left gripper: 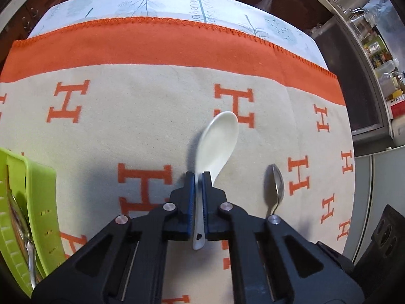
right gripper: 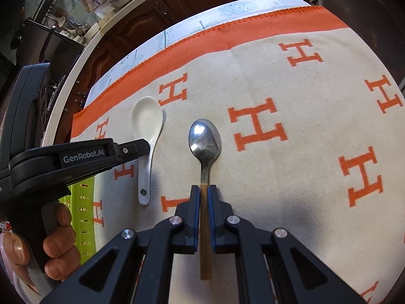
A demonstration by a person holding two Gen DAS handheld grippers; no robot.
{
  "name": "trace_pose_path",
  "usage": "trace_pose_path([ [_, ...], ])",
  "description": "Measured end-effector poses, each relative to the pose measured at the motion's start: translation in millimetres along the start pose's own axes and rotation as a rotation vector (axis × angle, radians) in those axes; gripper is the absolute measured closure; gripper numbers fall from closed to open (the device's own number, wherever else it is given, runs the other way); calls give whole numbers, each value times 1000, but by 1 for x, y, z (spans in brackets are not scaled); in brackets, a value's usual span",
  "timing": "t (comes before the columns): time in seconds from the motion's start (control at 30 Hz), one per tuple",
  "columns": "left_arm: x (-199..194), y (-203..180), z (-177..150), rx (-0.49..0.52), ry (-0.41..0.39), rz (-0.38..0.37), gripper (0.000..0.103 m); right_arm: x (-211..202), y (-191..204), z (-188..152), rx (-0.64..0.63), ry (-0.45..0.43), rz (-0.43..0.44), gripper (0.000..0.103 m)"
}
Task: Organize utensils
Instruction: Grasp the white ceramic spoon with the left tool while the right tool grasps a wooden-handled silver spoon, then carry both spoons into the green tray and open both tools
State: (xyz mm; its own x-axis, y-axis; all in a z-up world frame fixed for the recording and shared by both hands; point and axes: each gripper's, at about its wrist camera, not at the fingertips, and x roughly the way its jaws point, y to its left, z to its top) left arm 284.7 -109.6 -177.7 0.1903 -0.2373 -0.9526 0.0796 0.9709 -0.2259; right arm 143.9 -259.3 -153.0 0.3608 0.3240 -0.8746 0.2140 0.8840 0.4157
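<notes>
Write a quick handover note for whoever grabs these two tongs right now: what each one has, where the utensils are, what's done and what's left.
Left tongs: shut on the white ceramic spoon, gripped at its handle, bowl forward over the blanket.
Right tongs: shut on the wooden-handled metal spoon, bowl forward.
Green basket: on the left, already holds at least one metal utensil.
Done: both spoons gripped.
Left: probably carry both to the basket and release.

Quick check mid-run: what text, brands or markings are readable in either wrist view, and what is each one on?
"GenRobot.AI": white lettering on the side of the left gripper.
"H": orange letters repeated across the beige blanket.
Stamp on the neck of the metal spoon: too small to read.
Labels on the background shelf items: blurred.
</notes>
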Motion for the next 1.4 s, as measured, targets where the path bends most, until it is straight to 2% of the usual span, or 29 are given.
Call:
trace_pose_path([
  [0.2,-9,4,-10,-41,-35,-16,102,-7,-4,-1,14,-4,25,97],
  [0.43,-64,21,-33,-40,-113,-48,102,-27,11,-4,6,-12,90,97],
  [0.53,-96,37,-52,-29,-136,-50,102,-39,28,-9,-15,-19,137,97],
  [0.6,-121,56,-68,-28,-163,-29,102,-45,43,-13,-34,-19,182,103],
  [0.73,-163,100,-96,-54,-204,16,102,-58,85,-24,-108,-32,229,103],
  [0.9,-190,152,-126,-85,-217,74,102,-56,115,-32,-179,-22,199,103],
  [1.07,-186,191,-151,-122,-185,111,102,-38,108,-36,-157,40,111,102],
  [1.17,-174,199,-158,-127,-170,134,102,-20,97,-39,-111,92,63,97],
  [1.27,-164,199,-161,-111,-157,177,90,-4,88,-42,-87,127,9,88],
  [1.33,-165,196,-165,-96,-170,168,63,6,85,-44,-75,144,-22,87],
  [1.4,-169,193,-169,-92,-200,163,53,11,84,-44,-70,155,-36,87],
])
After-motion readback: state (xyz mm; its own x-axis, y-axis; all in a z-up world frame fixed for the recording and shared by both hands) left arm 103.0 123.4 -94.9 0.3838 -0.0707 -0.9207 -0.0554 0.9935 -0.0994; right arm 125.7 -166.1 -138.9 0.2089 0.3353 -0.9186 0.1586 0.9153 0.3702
